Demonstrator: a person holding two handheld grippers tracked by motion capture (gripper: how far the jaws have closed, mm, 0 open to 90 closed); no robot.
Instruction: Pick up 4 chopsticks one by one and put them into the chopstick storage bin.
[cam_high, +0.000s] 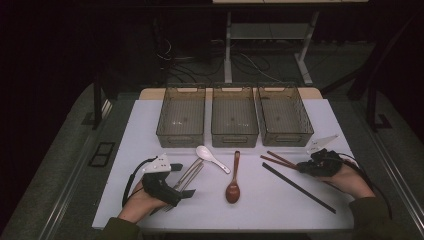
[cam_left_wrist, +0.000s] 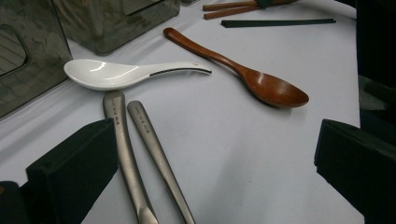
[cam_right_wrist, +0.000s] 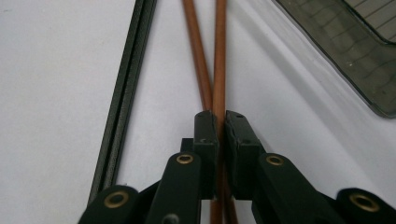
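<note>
Gripping the brown chopsticks (cam_right_wrist: 212, 60) just right of the wooden spoon (cam_high: 233, 182), my right gripper (cam_right_wrist: 219, 119) has its jaws pinched narrow on them; they cross, so I judge one may slip free. My left gripper (cam_left_wrist: 215, 158) gapes wide over two metal handles (cam_left_wrist: 140, 154). Beyond the spoon, three bins (cam_high: 234, 120) look empty.

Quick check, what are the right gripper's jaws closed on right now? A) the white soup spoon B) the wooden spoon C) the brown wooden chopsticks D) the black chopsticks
C: in the right gripper view the right gripper has its jaws nearly together around the brown wooden chopsticks, while the black chopsticks lie apart beside them on the table.
</note>
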